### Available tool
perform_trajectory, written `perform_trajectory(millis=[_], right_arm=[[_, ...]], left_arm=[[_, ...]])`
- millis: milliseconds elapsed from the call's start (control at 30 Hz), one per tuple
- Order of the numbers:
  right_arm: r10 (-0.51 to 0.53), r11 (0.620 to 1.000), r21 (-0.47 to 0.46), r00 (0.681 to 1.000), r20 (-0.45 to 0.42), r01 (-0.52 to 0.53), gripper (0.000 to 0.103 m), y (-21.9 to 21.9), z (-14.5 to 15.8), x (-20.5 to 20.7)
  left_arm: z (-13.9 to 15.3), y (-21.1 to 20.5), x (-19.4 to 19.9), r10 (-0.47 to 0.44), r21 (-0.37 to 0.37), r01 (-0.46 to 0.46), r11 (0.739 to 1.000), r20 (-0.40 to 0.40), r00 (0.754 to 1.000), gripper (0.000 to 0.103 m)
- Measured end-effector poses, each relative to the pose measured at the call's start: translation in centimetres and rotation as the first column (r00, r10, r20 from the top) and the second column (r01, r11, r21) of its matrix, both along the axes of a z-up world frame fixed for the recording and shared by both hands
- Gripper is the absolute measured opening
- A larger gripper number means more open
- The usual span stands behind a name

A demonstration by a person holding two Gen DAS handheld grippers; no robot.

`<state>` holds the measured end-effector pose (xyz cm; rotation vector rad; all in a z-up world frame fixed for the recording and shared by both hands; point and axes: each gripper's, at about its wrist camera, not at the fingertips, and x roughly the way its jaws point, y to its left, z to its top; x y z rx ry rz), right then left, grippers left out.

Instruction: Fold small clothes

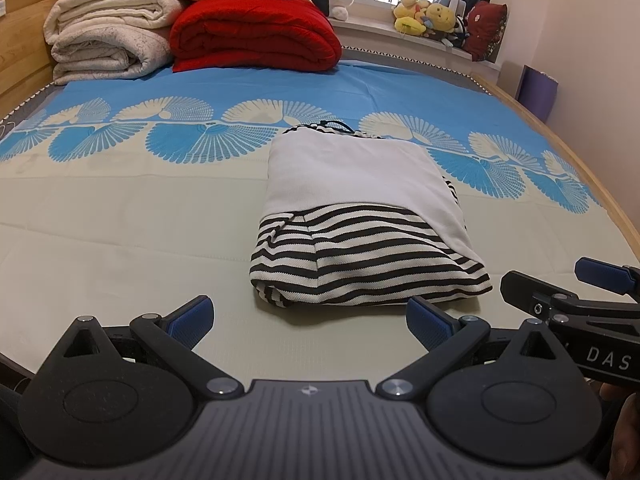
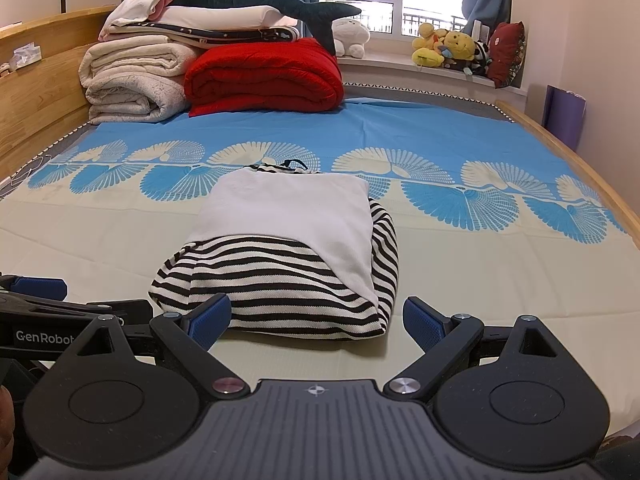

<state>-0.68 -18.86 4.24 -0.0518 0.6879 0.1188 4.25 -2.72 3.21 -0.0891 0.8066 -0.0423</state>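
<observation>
A small garment (image 1: 360,216) lies folded into a compact bundle on the bed, white panel on top and black-and-white stripes along its near edge. The right wrist view shows the same garment (image 2: 288,256) straight ahead. My left gripper (image 1: 310,322) is open, low over the sheet, just short of the bundle's near edge and holding nothing. My right gripper (image 2: 316,320) is also open and empty, its left fingertip close to the striped edge. Each view catches the other gripper at its side: the right gripper (image 1: 568,288) and the left gripper (image 2: 60,300).
The bed sheet (image 1: 120,220) is pale with a blue fan pattern. Folded cream blankets (image 1: 108,36) and a red quilt (image 1: 256,36) are stacked at the far left by the wooden headboard (image 2: 36,92). Plush toys (image 2: 452,48) sit on the window sill. A wooden bed rail (image 2: 568,160) runs along the right.
</observation>
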Motion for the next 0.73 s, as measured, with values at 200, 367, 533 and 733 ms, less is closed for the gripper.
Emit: perform_trajectory(millis=[200,367,533,733], right_arm=[[-0.002,1.000,0.001,1.000,-0.002,0.002,0.093,0.11,-0.02,-0.03],[-0.003,1.000,0.001,1.000,-0.002,0.003,0.093,0.16,-0.06,-0.03],[-0.003,1.000,0.002,1.000,-0.003,0.003,0.093,0.14,-0.05,-0.03],[-0.004,1.000,0.000,1.000,-0.006,0.004,0.093,0.26,-0.28,-0.07]], left_arm=[[0.02,-0.02,0.00,0.001,-0.001,-0.001,1.000,0.000,1.000,0.102],[-0.18,-0.08,-0.07,0.000,-0.002,0.000,1.000,-0.002,1.000,0.102],[-0.21,-0.10,-0.07,-0.001,0.000,0.001,1.000,0.001,1.000,0.102],[-0.66,-0.14,-0.08,-0.003,0.000,0.003,1.000,-0.006,1.000,0.102]])
